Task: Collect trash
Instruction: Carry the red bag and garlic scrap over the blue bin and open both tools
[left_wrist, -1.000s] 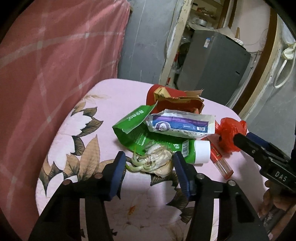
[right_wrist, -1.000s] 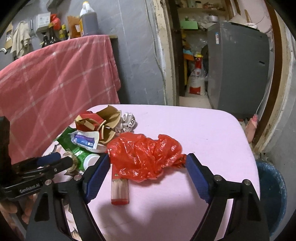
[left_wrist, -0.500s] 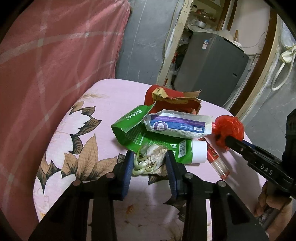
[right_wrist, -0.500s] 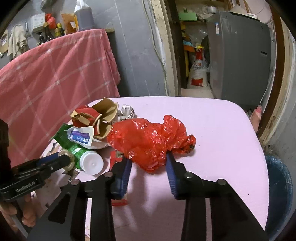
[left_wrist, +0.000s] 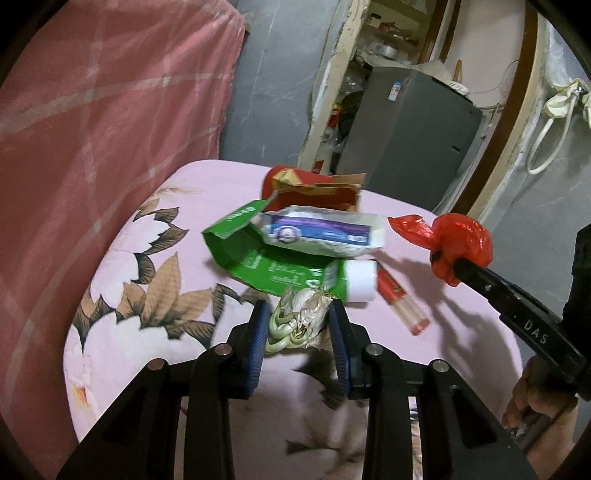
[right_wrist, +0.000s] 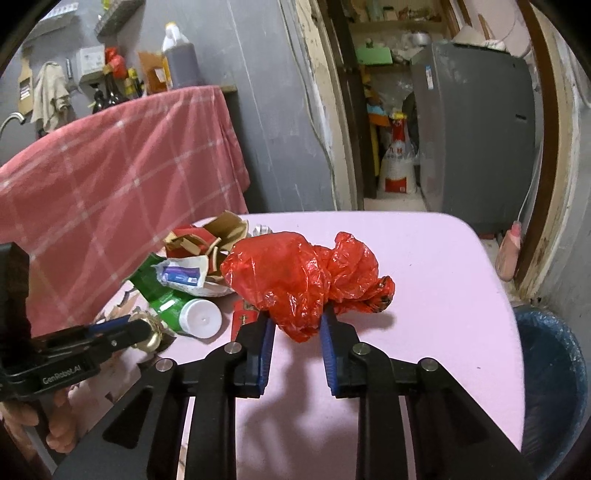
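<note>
The right tongs (right_wrist: 297, 334) grip the red plastic bag (right_wrist: 303, 273); the blue bin (right_wrist: 554, 387) sits past the worktop's (right_wrist: 443, 295) right edge, nearest them. The left tongs (left_wrist: 299, 332) clench the sprouted garlic (left_wrist: 301, 314).

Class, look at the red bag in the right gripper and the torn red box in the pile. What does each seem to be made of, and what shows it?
Red bag: thin glossy plastic film, crinkled with shiny highlights. Torn red box: probably cardboard, matte brown inner face at stiff torn flaps.
</note>
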